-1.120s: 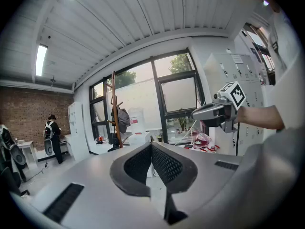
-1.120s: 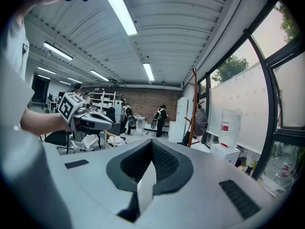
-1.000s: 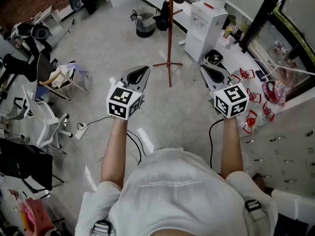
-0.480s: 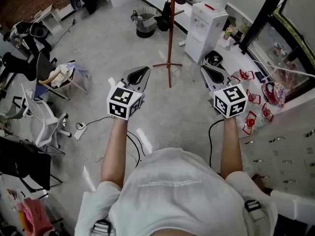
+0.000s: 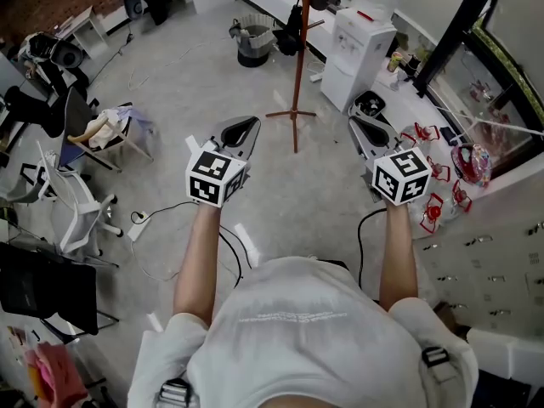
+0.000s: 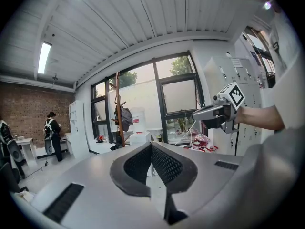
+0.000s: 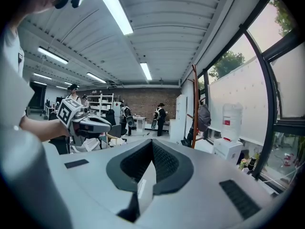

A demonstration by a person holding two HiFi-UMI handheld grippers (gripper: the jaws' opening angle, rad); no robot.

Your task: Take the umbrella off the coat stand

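A red-brown coat stand (image 5: 297,58) rises from the grey floor ahead of me, well beyond both grippers. A grey bag (image 6: 125,116) hangs high on it. A dark bundle (image 5: 291,25) hangs lower; I cannot tell whether it is the umbrella. My left gripper (image 5: 244,126) is shut and empty, held out level to the left of the stand's base (image 5: 291,115). My right gripper (image 5: 360,119) is likewise shut and empty, to the right of the base. The stand (image 7: 194,104) shows in the right gripper view too, right of the closed jaws.
A white water dispenser (image 5: 357,41) stands right of the stand and a grey bin (image 5: 252,41) to its left. Chairs (image 5: 85,211) and a cable (image 5: 170,211) lie on the left. Red items (image 5: 435,202) line the right wall. People (image 7: 159,118) stand far off.
The coat stand sits slightly lower in the head view, so I have edged toward it. Both grippers stay shut and level in almost the same pose.
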